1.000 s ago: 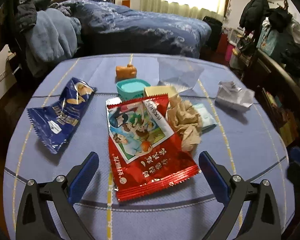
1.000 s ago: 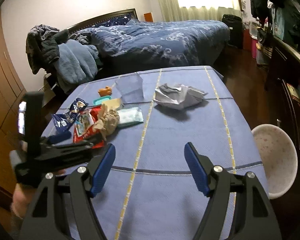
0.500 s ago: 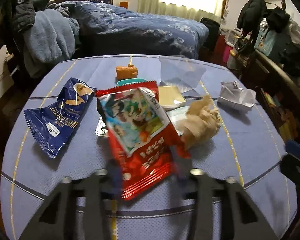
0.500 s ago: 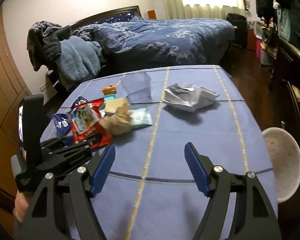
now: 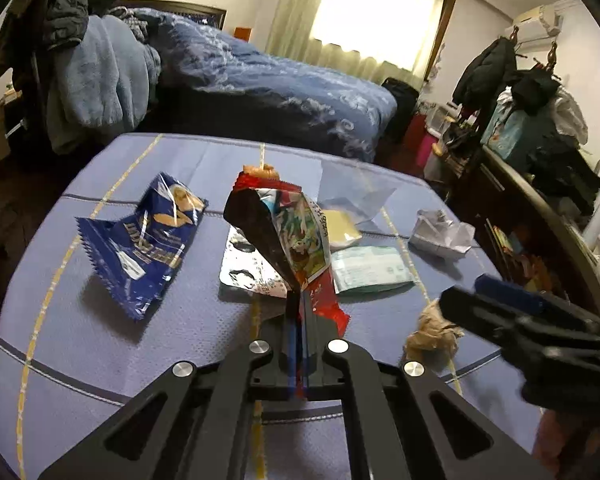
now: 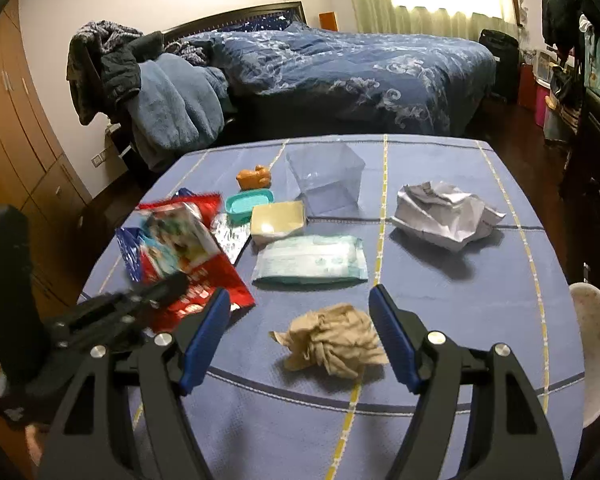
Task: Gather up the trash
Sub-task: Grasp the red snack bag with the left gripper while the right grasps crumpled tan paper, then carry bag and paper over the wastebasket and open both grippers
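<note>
Behind the work surface a bed (image 6: 352, 64) with a dark blue quilt fills the room, and a window glares brightly beyond it. Nearer, a table (image 6: 460, 300) under a blue cloth with yellow lines carries the litter. A crumpled white paper (image 6: 446, 214) lies toward the right side, well apart from the rest. A pack of wipes (image 6: 312, 260) lies in the middle, a blue snack bag (image 5: 144, 240) at the left.

A red snack wrapper (image 5: 296, 236) is pinched at its lower edge by the left gripper (image 5: 299, 312), whose fingers are pressed together on it; it is raised off the cloth and stands folded. A crumpled brown tissue (image 6: 332, 344) lies on the cloth between the spread fingers of the right gripper (image 6: 300, 336), untouched as far as can be seen.

The wrapper is slick and is held by a thin margin, so it could slip out if swung quickly. The tissue is light and could be nudged away if one finger meets it first. Bare cloth is left around the tissue, and the near table edge is close. A white bin (image 6: 596, 344) sits just beyond the right edge, with an unobstructed path to it.
</note>
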`<control>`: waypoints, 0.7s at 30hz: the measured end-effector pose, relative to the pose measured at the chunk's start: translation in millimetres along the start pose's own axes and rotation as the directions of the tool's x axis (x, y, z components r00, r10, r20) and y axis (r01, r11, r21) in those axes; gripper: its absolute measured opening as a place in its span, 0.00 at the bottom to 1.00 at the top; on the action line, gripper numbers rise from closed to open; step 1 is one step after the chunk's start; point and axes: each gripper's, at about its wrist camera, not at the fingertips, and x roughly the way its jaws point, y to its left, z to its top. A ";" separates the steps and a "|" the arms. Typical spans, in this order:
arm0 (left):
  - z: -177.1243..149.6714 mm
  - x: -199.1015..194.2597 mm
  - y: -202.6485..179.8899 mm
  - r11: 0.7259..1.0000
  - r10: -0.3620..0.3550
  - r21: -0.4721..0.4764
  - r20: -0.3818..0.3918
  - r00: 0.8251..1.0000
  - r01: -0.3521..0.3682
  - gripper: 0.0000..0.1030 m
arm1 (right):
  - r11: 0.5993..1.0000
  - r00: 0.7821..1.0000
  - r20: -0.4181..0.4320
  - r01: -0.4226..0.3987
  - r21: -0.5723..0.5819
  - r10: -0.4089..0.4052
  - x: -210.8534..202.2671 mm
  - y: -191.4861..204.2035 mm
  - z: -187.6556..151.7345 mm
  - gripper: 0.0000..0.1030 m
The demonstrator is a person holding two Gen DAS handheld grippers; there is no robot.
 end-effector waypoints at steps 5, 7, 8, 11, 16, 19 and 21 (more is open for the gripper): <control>3.5 -23.2 5.7 1.000 -0.005 -0.021 0.055 0.998 0.006 0.02 | 0.998 0.997 -0.041 0.062 -0.021 -0.063 15.3 0.6 -5.5 0.71; 5.4 -29.5 6.3 1.000 -0.004 -0.024 0.071 0.997 0.006 0.02 | 0.996 0.995 -0.063 0.081 -0.029 -0.083 24.6 2.2 -5.5 0.71; 5.5 -30.8 6.9 1.000 -0.004 -0.024 0.073 0.997 0.006 0.02 | 0.994 0.992 -0.070 0.101 -0.036 -0.103 29.7 3.1 -5.2 0.71; 4.9 -33.5 7.1 1.000 0.000 -0.022 0.075 0.997 0.001 0.02 | 0.990 0.986 -0.097 0.134 -0.046 -0.138 44.1 2.7 -5.5 0.63; 2.7 -32.6 10.8 1.000 0.002 -0.031 0.064 0.998 0.000 0.02 | 0.987 0.980 -0.122 0.151 -0.046 -0.156 54.0 -1.4 -8.7 0.29; 2.6 -31.9 10.1 1.000 -0.001 -0.030 0.063 0.998 0.003 0.02 | 0.989 0.984 -0.108 0.138 -0.044 -0.143 49.2 -1.9 -11.7 0.26; 1.9 -31.2 7.7 1.000 -0.001 -0.023 0.062 0.998 0.002 0.02 | 0.990 0.986 -0.089 0.139 -0.039 -0.142 43.2 -3.7 -11.9 0.26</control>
